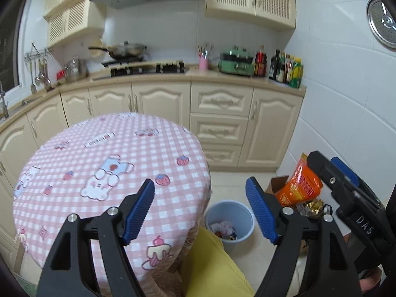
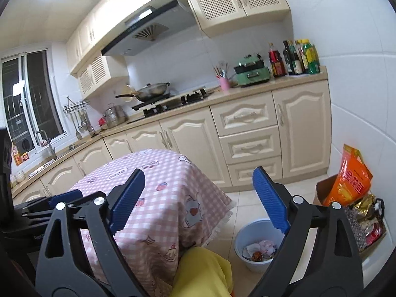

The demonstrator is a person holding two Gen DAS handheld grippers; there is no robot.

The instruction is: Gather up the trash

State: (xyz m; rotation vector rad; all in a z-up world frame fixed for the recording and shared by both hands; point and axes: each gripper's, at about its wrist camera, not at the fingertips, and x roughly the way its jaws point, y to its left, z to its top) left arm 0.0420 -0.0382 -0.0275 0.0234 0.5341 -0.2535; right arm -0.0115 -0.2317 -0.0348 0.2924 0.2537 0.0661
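Observation:
A light blue trash bin (image 1: 243, 211) stands on the floor to the right of the table, with several wrappers (image 1: 224, 229) inside; it also shows in the right wrist view (image 2: 247, 235), with its wrappers (image 2: 259, 248). My left gripper (image 1: 200, 210) is open and empty, raised above the table's right edge and the bin. My right gripper (image 2: 198, 203) is open and empty, raised above the table and floor; it also shows at the right of the left wrist view (image 1: 346, 185). The pink checked tablecloth (image 1: 104, 163) carries no loose trash in view.
A cardboard box (image 2: 324, 190) with an orange bag (image 2: 351, 175) and shiny packets sits on the floor by the right wall. Cream kitchen cabinets (image 1: 222, 123) and a counter with stove, bottles and a green appliance run behind. A yellow-clad leg (image 1: 212, 264) is under the grippers.

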